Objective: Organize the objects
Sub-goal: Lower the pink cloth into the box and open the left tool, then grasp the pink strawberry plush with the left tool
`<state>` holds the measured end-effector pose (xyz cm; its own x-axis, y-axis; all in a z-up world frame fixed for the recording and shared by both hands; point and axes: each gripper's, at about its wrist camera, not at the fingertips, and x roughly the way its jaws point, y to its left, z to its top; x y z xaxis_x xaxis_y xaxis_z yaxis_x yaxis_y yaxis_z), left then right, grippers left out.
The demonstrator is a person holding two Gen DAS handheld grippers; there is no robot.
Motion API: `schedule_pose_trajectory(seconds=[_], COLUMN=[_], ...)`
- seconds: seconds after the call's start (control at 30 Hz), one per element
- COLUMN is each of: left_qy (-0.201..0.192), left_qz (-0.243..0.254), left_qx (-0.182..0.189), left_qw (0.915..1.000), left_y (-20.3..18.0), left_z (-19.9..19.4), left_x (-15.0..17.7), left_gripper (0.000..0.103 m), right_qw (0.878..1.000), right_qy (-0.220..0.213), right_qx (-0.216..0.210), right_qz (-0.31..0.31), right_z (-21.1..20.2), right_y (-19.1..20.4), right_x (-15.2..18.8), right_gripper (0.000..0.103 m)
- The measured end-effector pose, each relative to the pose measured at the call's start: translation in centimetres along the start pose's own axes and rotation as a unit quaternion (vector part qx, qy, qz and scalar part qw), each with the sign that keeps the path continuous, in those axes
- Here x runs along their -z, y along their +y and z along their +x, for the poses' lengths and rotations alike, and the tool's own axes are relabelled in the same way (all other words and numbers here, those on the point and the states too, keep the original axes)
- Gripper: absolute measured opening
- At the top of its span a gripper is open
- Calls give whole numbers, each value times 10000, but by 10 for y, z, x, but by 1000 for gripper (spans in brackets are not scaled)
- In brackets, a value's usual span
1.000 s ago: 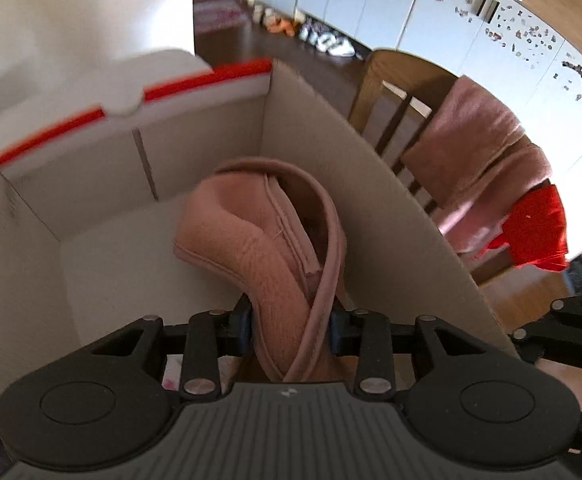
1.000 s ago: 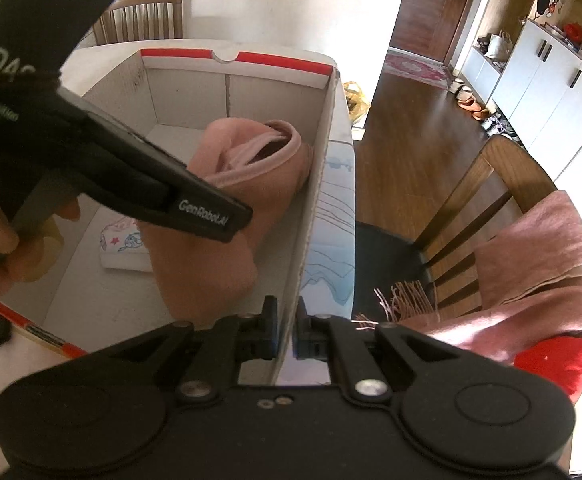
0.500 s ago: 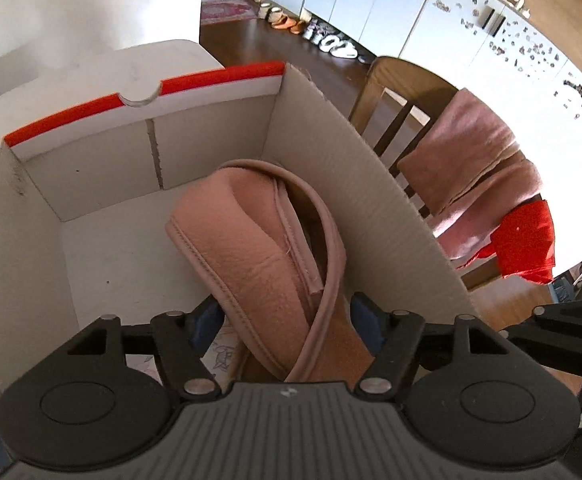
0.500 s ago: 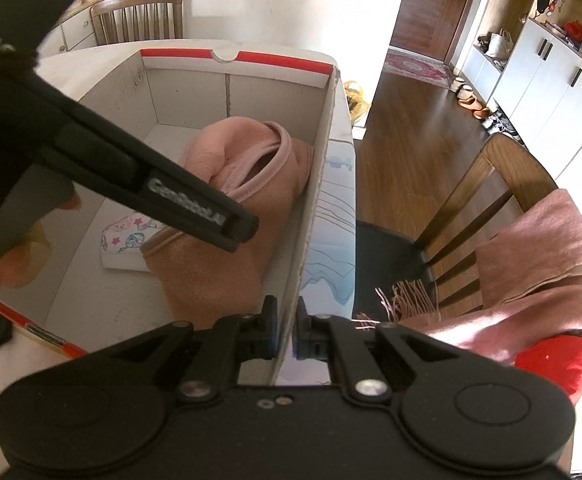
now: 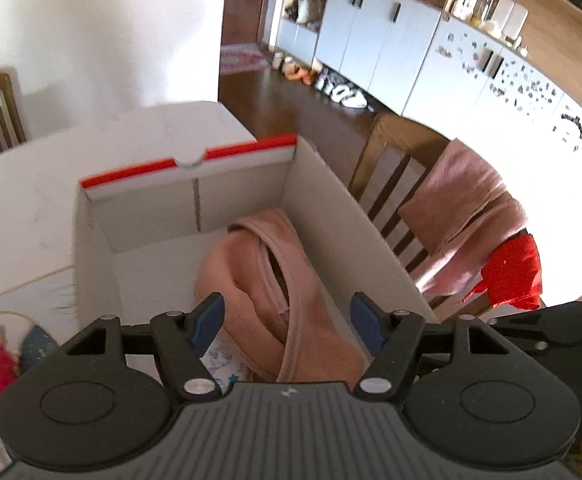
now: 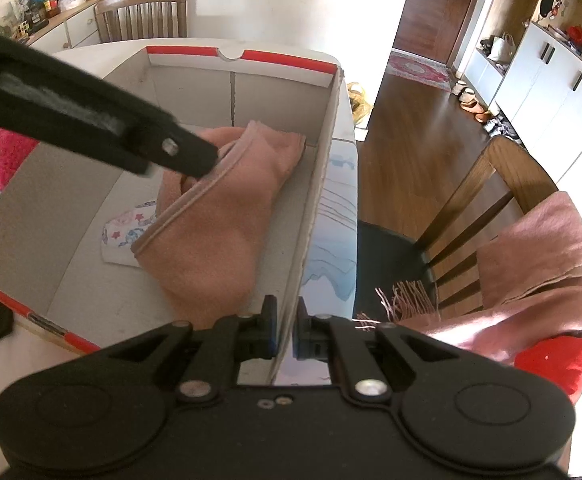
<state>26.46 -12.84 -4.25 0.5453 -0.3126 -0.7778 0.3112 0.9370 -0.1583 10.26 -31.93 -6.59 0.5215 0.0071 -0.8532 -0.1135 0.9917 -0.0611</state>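
So my left gripper (image 5: 287,320) hung over the white cardboard box with the red-edged rim (image 5: 103,248), jaws spread wide with nothing in them. The fuzzy pink slipper (image 5: 275,292) lay inside the box against its right wall, partly on a small printed cloth (image 6: 127,232). My right gripper (image 6: 285,326) had its jaws pinched on that right wall.

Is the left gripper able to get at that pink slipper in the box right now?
Probably yes. The left gripper is open and sits right above the pink slipper, which lies in the open-topped box. Nothing blocks it; the right gripper only clamps the box wall.
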Motion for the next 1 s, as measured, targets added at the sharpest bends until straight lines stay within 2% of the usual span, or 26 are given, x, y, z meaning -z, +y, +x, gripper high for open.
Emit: schedule_pose_trajectory(seconds=[0.33,0.53,0.83,0.9,1.0], left_qy=[-572,-761,-655,-662,-655], left_qz=[-216,3,110,73,32], left_qx=[-348,-619,-1019,-1172,-1331], left_qw=[9975,9952,9926,9909,9889], left_y=[26,47,100,114,134], left_z=[-65,-94,-111,-110,-106], left_x=[18,36,63,67,73], left_gripper=[76,82,87,101,103], right_qw=[10000,10000,9999,9998,9997], right_qy=[-9,17,88,98,121], right_qx=[-34,-9,98,144,204], right_qz=[-50,-2,99,83,94], right_z=[-2,-2,-3,-2,-1], right_y=[0,0,3,5,6], right_x=[1,0,-1,-2,-2], right_gripper=[6,6,6,5,5])
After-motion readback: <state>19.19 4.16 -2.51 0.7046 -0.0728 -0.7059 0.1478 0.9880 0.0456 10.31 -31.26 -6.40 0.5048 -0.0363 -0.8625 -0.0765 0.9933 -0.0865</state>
